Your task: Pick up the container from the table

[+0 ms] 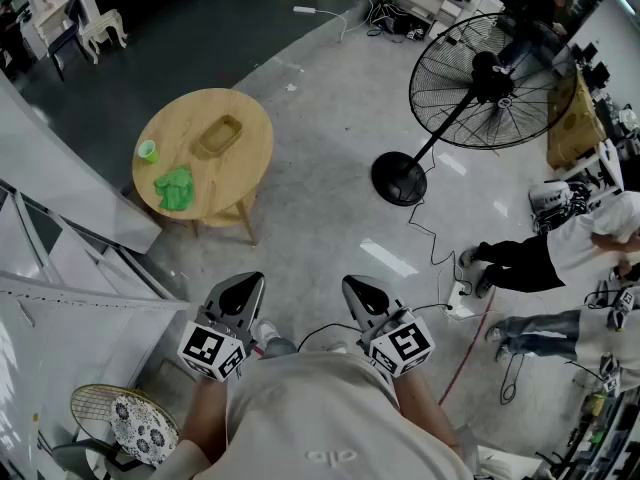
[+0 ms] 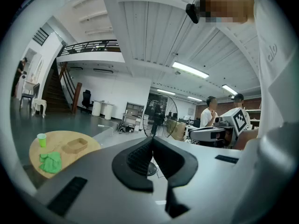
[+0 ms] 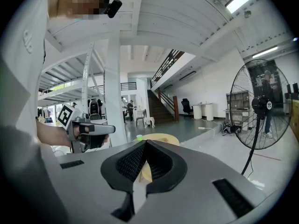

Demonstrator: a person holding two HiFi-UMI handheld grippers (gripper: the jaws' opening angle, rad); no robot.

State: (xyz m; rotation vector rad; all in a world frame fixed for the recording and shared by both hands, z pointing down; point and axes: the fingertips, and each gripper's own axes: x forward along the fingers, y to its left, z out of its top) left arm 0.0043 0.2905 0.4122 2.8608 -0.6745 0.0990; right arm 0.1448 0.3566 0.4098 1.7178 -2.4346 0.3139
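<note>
- The container (image 1: 219, 135) sits on the round tabletop (image 1: 247, 168) in the upper left of the head view, near a green cup (image 1: 147, 151) and a green cloth (image 1: 176, 189).
- The left tongs (image 1: 241, 293) and right tongs (image 1: 364, 294) are at the bottom middle, well apart from it.
- Both tongs are pressed together and hold nothing.

The left tool (image 1: 243, 286) and the right tool (image 1: 360, 290) are pale grey plastic. On each, a rounded black collar (image 2: 122, 171) frames two black ribbed pads (image 2: 140, 157). Narrow black slots (image 2: 65, 196) sit in the grey shell on either side of the pads. At the rear of each tool is a white cube (image 1: 212, 351) printed with black square markers. Behind the tools the person wears a cream shirt (image 1: 330, 418) with a small pale logo (image 1: 329, 457), and a black camera (image 2: 192, 12) on the head.
</note>
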